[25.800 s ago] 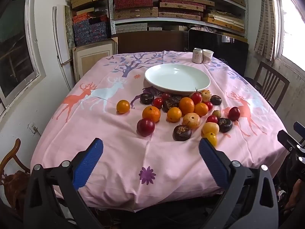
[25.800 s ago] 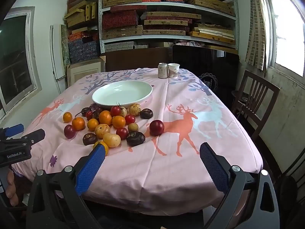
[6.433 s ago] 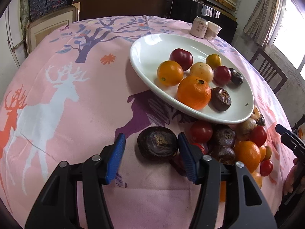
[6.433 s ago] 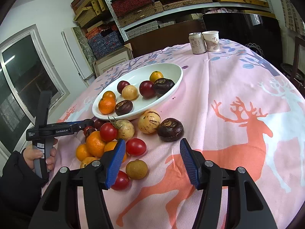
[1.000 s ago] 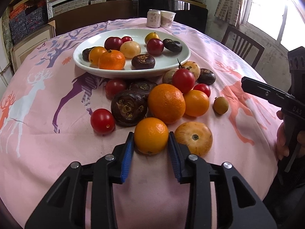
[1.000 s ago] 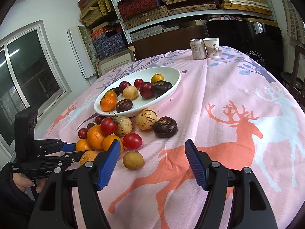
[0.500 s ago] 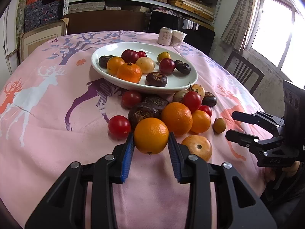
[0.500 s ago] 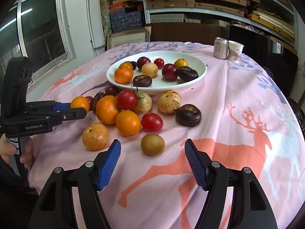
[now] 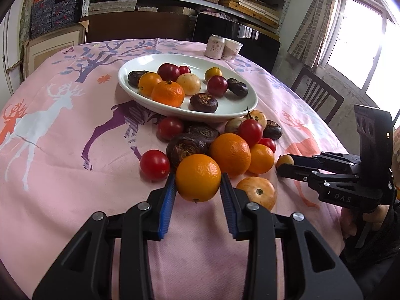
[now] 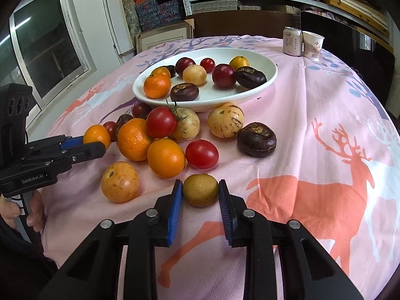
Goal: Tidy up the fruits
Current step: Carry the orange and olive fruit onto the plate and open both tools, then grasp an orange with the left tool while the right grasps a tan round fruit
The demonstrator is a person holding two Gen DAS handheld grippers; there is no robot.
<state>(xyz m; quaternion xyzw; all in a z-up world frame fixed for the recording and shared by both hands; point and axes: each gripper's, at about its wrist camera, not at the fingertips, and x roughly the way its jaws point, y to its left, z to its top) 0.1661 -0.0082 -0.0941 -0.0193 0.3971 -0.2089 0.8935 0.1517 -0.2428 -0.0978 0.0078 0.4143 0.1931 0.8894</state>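
Observation:
A white oval plate [image 9: 240, 112] [image 10: 268, 78] holds several fruits. More oranges, tomatoes and dark fruits lie in a pile on the pink cloth in front of it. My left gripper [image 9: 197, 187] is shut on an orange [image 9: 198, 178] and holds it above the cloth; it shows at the left of the right wrist view [image 10: 93, 147]. My right gripper [image 10: 200, 192] has its blue pads closed against a small olive-brown fruit [image 10: 200, 189] that rests on the cloth; this gripper shows at the right of the left wrist view [image 9: 285, 165].
A drink can [image 10: 292, 41] and a paper cup [image 10: 312, 45] stand at the far side of the table. A yellow-orange fruit [image 10: 120, 182] lies left of my right gripper. A dark chair [image 9: 317, 95] stands at the table's right edge. Shelves fill the back wall.
My left gripper has lifted the orange slightly higher. My right gripper moved forward and closed from wide open onto the small olive-brown fruit.

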